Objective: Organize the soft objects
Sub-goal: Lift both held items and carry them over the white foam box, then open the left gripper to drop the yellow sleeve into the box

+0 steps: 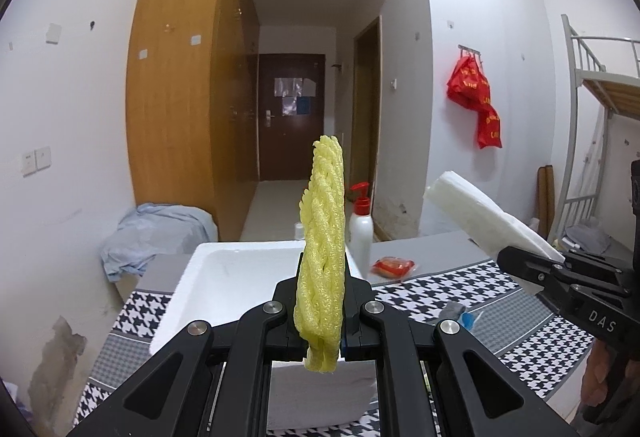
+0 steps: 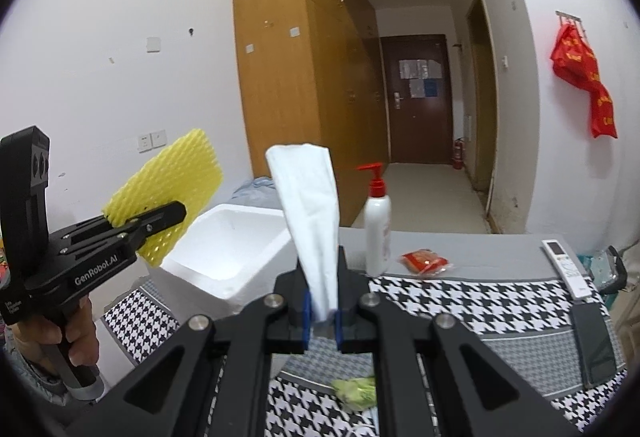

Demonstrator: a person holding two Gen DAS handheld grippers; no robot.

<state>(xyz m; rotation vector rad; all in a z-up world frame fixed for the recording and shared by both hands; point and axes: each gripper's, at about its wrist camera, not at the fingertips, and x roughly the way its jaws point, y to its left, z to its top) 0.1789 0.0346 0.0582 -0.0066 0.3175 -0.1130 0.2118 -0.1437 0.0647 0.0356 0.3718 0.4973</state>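
Note:
My left gripper (image 1: 320, 313) is shut on a yellow foam net (image 1: 323, 237) and holds it upright above the white foam box (image 1: 224, 273). The net also shows in the right wrist view (image 2: 168, 185), held at the left. My right gripper (image 2: 322, 313) is shut on a white folded tissue (image 2: 308, 205) that stands up between the fingers. The tissue shows in the left wrist view (image 1: 480, 217) at the right, above the table. The white foam box (image 2: 224, 249) stands open at the table's left end.
A houndstooth cloth (image 2: 460, 301) covers the table. On it stand a white pump bottle (image 2: 378, 221), a red packet (image 2: 426, 261), a white remote (image 2: 566, 267), a dark phone (image 2: 596, 349) and a green crumpled piece (image 2: 356, 391). A blue-grey cloth heap (image 1: 152, 237) lies behind the box.

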